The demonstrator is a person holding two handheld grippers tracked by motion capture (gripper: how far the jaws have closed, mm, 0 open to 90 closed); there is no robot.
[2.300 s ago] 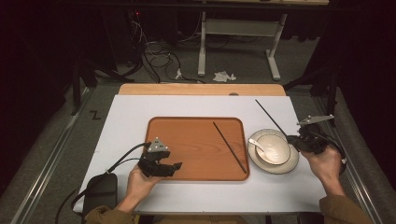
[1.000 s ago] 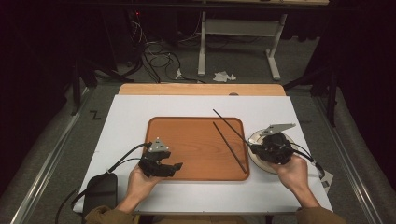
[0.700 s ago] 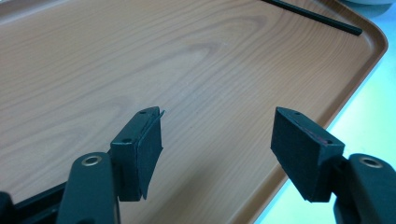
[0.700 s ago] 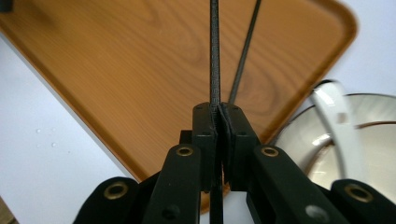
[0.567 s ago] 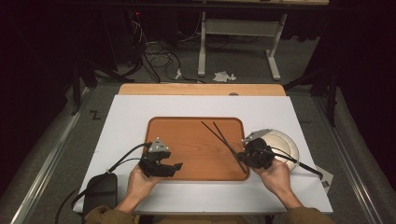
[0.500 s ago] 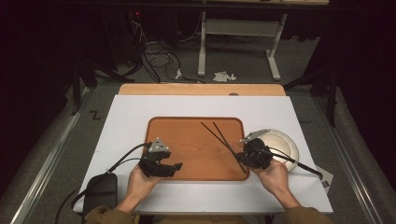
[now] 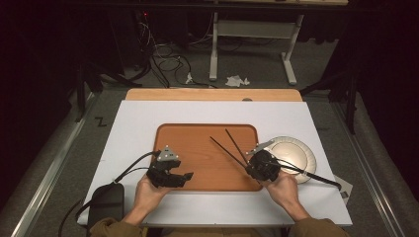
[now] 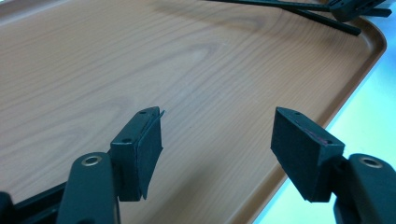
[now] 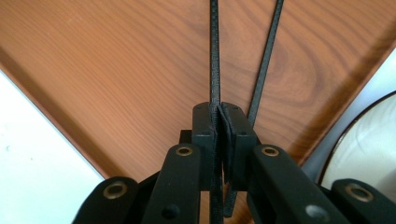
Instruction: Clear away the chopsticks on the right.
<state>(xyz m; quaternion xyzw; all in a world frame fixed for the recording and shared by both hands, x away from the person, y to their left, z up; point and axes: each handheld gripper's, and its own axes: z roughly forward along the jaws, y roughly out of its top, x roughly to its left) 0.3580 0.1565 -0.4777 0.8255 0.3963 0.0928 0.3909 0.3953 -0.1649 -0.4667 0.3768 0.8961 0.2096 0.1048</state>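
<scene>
A thin black chopstick (image 9: 214, 56) is clamped between the clenched right tongs (image 9: 220, 119), whose pads press on it from both sides. In the right gripper view it runs straight away from the tongs over the wood-grain surface, and a second thin black chopstick (image 9: 267, 60) lies just beside it to the right, angled slightly outward; whether this second one touches the pads cannot be told. In the high view the two chopsticks (image 7: 227, 148) fan out from the right tongs (image 7: 249, 167) toward the far left, over the right part of the shallow brown wooden tray (image 7: 197, 133) with rounded corners.

The left tongs (image 8: 217, 140) are released, pads wide apart with nothing between them, low over the near part of the tray (image 8: 93, 70); in the high view the left tongs (image 7: 185, 176) sit at the tray's near left edge.

A round cream plate with a dark rim (image 7: 296, 153) stands just right of the tray, touching or nearly touching it. Everything rests on the white-topped desk (image 7: 138, 123), which has a pale wooden strip along its far edge. No writing or label can be read on the things; a dark Z-shaped mark (image 7: 101, 121) shows on the grey floor to the left of the desk.
</scene>
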